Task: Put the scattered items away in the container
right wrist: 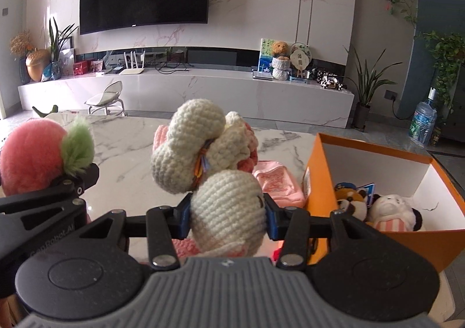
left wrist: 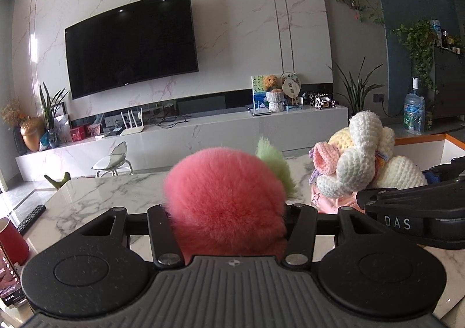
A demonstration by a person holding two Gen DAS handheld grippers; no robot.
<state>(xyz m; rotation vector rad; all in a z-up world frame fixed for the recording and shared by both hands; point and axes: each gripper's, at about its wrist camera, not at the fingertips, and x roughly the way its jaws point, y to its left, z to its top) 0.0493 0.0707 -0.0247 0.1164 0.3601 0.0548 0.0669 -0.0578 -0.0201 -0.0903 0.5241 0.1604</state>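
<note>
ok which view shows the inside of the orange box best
The right wrist view: the orange box sits open at right, with two plush toys visible against its white inner walls. The left wrist view catches only a corner of it, contents hidden.

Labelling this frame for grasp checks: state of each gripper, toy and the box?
left gripper: shut on the pink plush peach, off the table.
right gripper: shut on the crocheted toy, off the table.
orange box: open, two plush toys inside.
pink pouch: lying on the table beside the box.
</note>
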